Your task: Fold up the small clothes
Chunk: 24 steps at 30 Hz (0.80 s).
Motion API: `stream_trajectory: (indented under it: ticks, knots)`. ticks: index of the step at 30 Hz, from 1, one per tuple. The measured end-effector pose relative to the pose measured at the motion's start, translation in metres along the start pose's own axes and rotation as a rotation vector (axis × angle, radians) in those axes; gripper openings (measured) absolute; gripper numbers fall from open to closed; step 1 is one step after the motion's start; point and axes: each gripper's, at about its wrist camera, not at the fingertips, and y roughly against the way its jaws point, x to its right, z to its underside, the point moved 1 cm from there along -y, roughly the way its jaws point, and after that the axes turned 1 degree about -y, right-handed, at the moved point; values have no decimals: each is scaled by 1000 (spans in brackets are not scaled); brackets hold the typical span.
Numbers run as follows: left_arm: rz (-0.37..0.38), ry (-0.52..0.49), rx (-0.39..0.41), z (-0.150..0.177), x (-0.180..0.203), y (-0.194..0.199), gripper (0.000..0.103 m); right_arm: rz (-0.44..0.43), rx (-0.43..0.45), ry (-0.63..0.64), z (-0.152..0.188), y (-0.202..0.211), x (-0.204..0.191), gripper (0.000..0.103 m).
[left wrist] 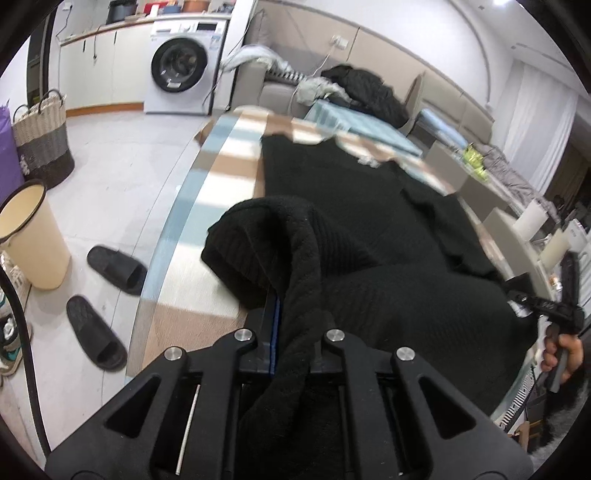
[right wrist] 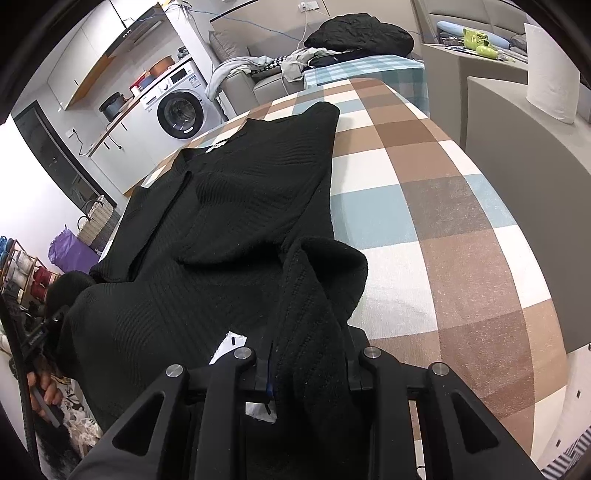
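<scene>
A black ribbed knit garment (left wrist: 351, 206) lies along the checked table (left wrist: 229, 158); it also shows in the right wrist view (right wrist: 240, 192). My left gripper (left wrist: 291, 314) is shut on the garment's near left corner, and the fabric drapes over its fingers. My right gripper (right wrist: 306, 332) is shut on the near right corner in the same way; its fingertips are hidden by cloth. Both near corners are lifted, and the cloth bulges up between them. The right gripper and the hand holding it show at the left wrist view's right edge (left wrist: 554, 314).
The checked tablecloth (right wrist: 443, 206) lies bare to the right of the garment. A paper towel roll (right wrist: 550, 70) stands at far right. On the floor to the left are black slippers (left wrist: 114, 269), a cream bin (left wrist: 33, 236) and a woven basket (left wrist: 44, 140). A sofa with clothes (right wrist: 362, 33) lies beyond.
</scene>
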Motion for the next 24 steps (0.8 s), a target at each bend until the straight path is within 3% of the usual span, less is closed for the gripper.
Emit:
stream_trajectory:
  ticks: [6,9,11,12,13,14,15,16,17,21,23,24]
  knots:
    - [54,-5,85,-29,12,17,6,-3,4,-19,1,-1,6,24]
    - [39,1,64,-40,12,-3,7,-11,17,-29,-1,0,8,25]
    - [19,27,2,-41,8,-24,8,-12,19,-47,-2,-1,11,33]
    - [1,41,-25,-40,5,-32,12,-13,22,-55,-3,0,12,37]
    - [0,49,-45,-38,2,-39,27,-16,30,-59,-3,1,13,43]
    - [2,57,-61,-36,-1,-45,37,-21,44,-63,-4,3,14,45]
    - [4,75,-69,-34,-4,-49,54,-34,50,-61,-5,4,14,45]
    - [15,91,-71,-33,-7,-53,63,-37,51,-60,-7,4,14,45]
    - [25,101,-79,-32,-8,-58,64,-36,48,-57,-8,1,13,45]
    - [44,105,-99,-34,-5,-77,64,-27,34,-26,-16,-14,7,44]
    - [47,99,-98,-34,-2,-86,50,-16,45,1,-20,-19,1,37]
    - [46,88,-100,-33,0,-89,33,-8,47,13,-23,-22,-1,33]
